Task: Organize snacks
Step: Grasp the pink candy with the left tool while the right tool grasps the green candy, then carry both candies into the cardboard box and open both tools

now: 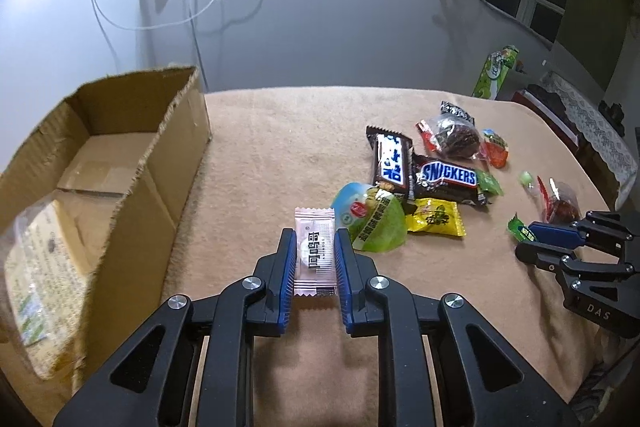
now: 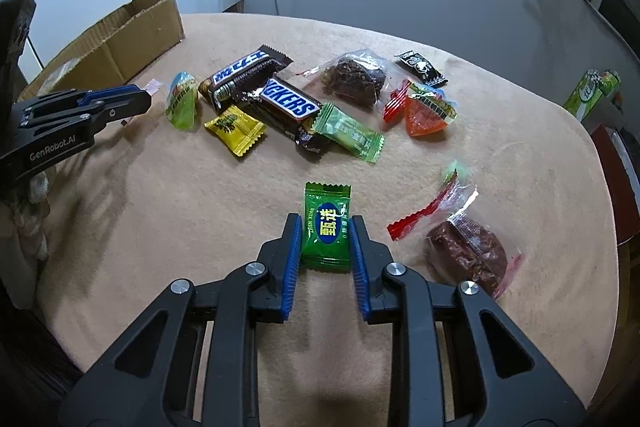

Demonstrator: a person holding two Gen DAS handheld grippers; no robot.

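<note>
Tan tablecloth (image 1: 280, 147), left gripper (image 1: 315, 247) clamping pale pink candy (image 1: 315, 247), right gripper (image 2: 325, 239) clamping green candy (image 2: 326, 223)

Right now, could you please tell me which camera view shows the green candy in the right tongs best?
The right wrist view: the green candy sits centred and close between the right tongs, label readable. The left wrist view shows only its green tip poking from those tongs at the far right, seen side-on.
</note>
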